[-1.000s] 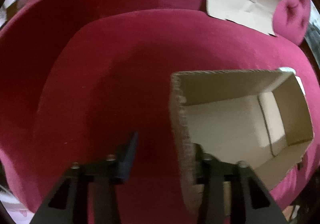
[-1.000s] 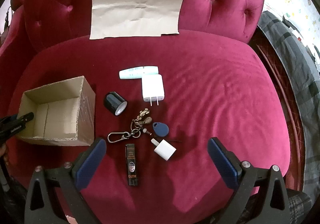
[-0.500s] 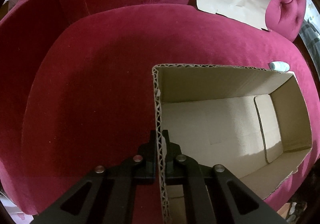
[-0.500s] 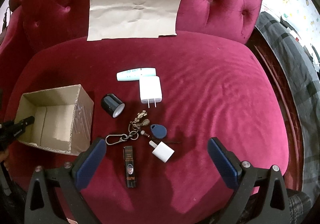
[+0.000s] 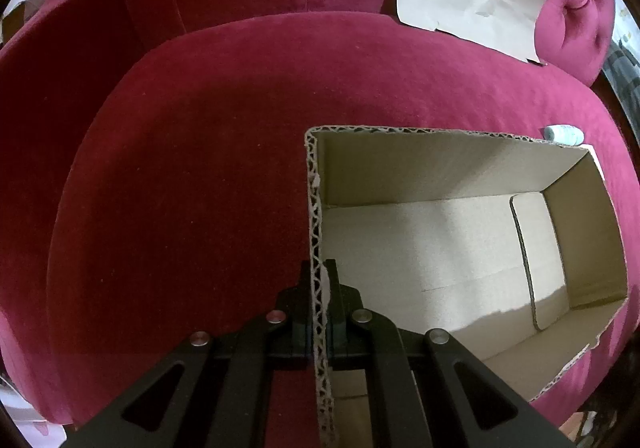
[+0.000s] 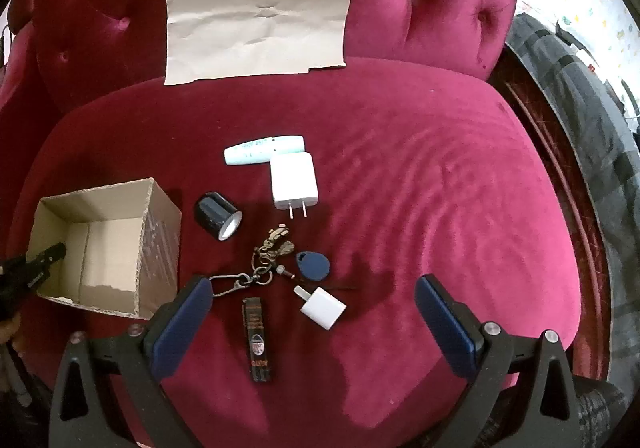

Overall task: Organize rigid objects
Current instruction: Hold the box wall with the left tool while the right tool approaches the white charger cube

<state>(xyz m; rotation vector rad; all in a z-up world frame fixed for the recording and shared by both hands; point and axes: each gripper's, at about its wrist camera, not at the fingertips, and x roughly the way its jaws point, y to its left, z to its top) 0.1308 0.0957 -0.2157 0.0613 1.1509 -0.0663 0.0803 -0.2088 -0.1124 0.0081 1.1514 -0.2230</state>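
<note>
Since earlier frame, left claw [image 5: 320, 312] closing onto wall of cardboard box [image 6: 156, 244], now pinching it shut. Right claw [image 6: 314, 318] hanging wide open, empty, over keyring [image 6: 264, 268] and small charger [image 6: 323, 307] on sofa seat [image 6: 440, 207]. Box probably light, stiff but crushable; gripping wall near rim seems sensible. Chargers hard, smooth; taking by flat sides.

Hidden and cut-off parts

The tube [image 5: 563, 134] at right pokes out behind the cardboard box [image 5: 440, 167] — mostly hidden; the black stick [image 6: 259, 340] bears lettering too small to read.
</note>
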